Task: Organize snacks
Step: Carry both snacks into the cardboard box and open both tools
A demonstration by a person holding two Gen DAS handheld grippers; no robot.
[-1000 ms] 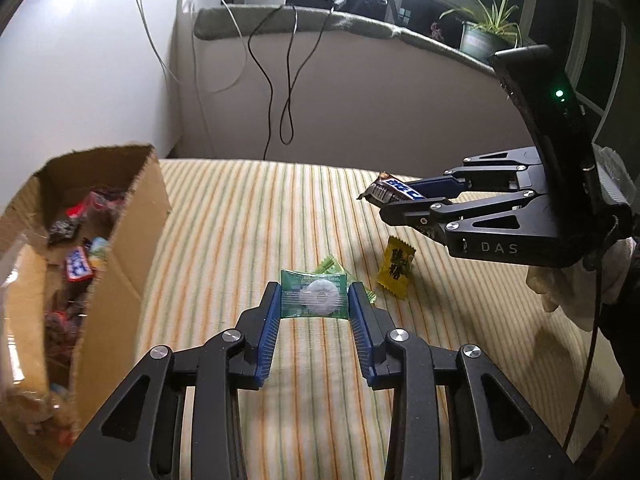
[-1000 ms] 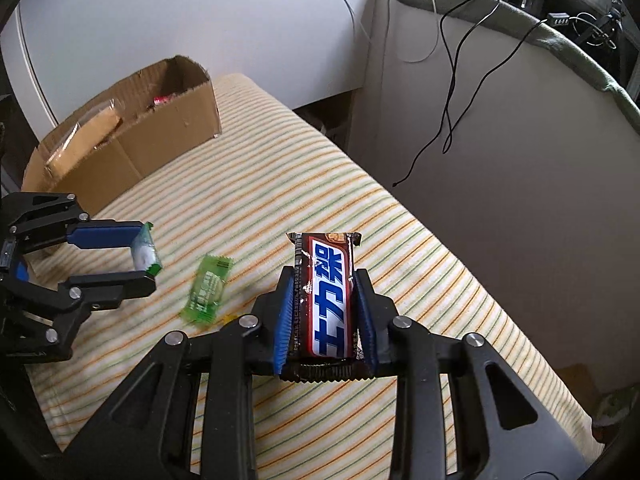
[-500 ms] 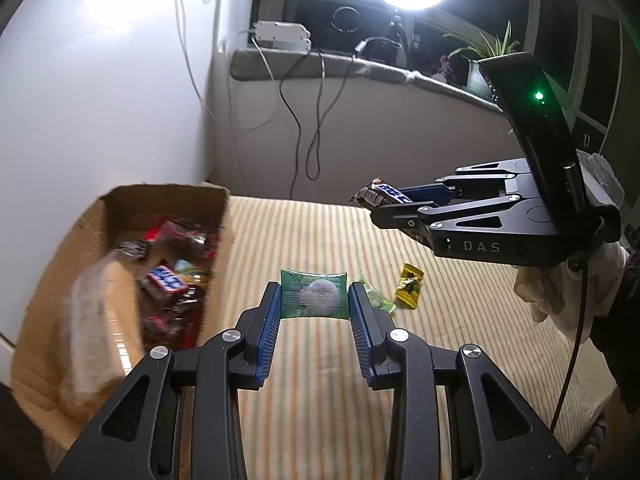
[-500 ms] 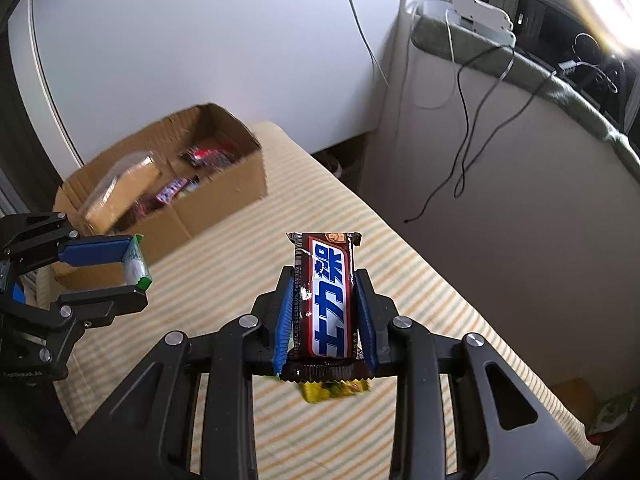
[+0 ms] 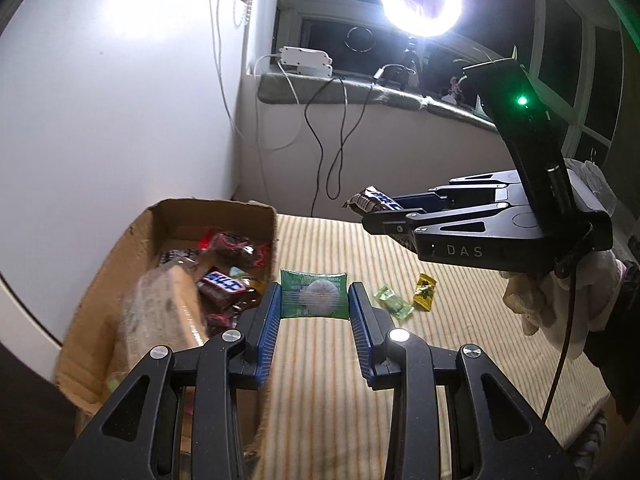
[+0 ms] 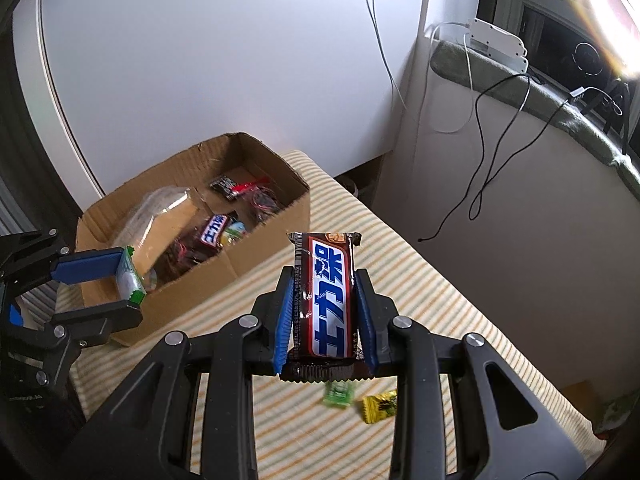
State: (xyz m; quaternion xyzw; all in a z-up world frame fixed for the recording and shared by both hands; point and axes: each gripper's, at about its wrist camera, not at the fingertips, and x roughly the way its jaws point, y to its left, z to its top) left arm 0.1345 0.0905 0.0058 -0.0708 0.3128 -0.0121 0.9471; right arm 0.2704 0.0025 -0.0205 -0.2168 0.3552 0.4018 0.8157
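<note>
My left gripper (image 5: 314,304) is shut on a flat green candy packet (image 5: 313,294), held in the air just right of the cardboard box (image 5: 218,212). In the right wrist view the same gripper (image 6: 128,280) hovers at the box's near corner. My right gripper (image 6: 325,300) is shut on a brown chocolate bar with a blue and white label (image 6: 326,296), above the striped surface and to the right of the box (image 6: 272,220). The box holds several wrapped snacks and a clear-wrapped pack (image 5: 168,308). A light green candy (image 5: 392,304) and a yellow candy (image 5: 425,296) lie on the striped cloth.
The striped cloth surface (image 5: 328,400) ends at a white wall on the left and a low wall with hanging cables (image 5: 340,152) behind. A bright ring lamp (image 5: 420,0) stands on the sill. A white cloth (image 5: 536,300) hangs by the right gripper.
Both grippers have risen and moved left toward the box, each keeping its snack. The box's inside has come into view, and the loose candies now lie behind the right gripper.
</note>
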